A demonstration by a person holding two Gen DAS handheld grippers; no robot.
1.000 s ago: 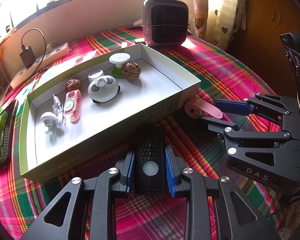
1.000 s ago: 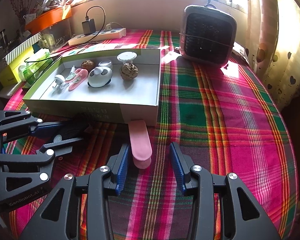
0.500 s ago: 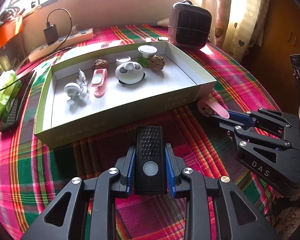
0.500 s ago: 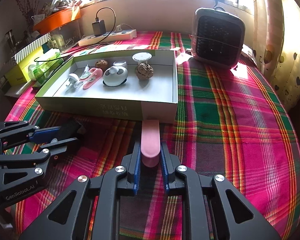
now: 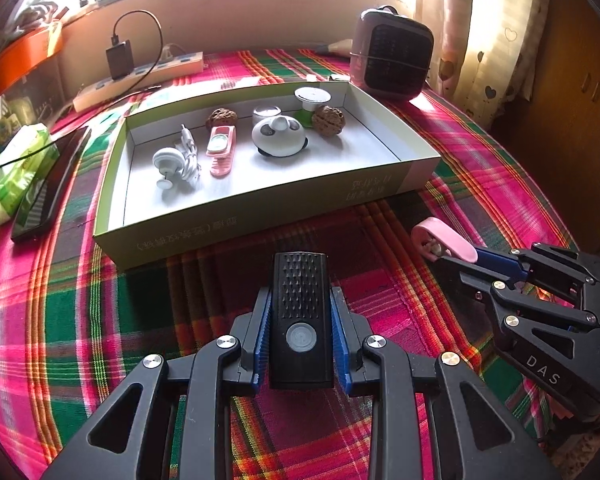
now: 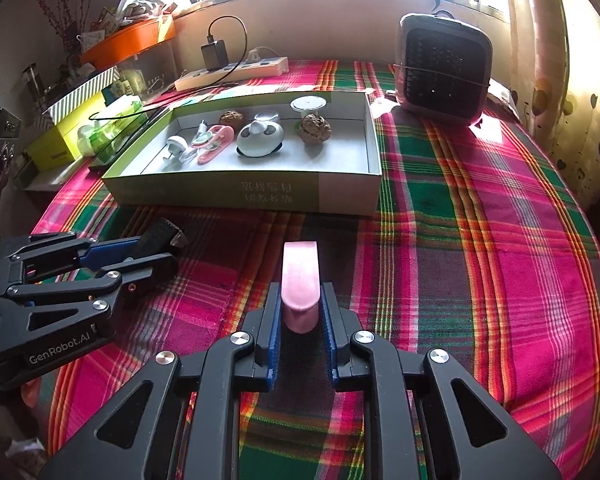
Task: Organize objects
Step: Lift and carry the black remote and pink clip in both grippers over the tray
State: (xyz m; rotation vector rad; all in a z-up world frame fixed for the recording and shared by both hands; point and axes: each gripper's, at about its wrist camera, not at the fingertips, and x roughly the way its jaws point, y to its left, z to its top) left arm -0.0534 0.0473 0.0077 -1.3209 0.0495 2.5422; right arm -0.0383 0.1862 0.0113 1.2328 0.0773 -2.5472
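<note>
Plaid cloth [image 6: 460, 240]; pink clip [image 6: 299, 284] (perhaps) between claw [image 6: 300, 332] fingers.

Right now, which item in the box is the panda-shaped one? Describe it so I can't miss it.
Find the shallow green-walled box on the plaid cloth. Near its middle sits the panda gadget, between a pink clip and a walnut. It alone is a white dome with black patches.

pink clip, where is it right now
The pink clip is clamped in the right gripper, held above the plaid tablecloth just in front of the shallow box's near wall, right of the left gripper.
</note>
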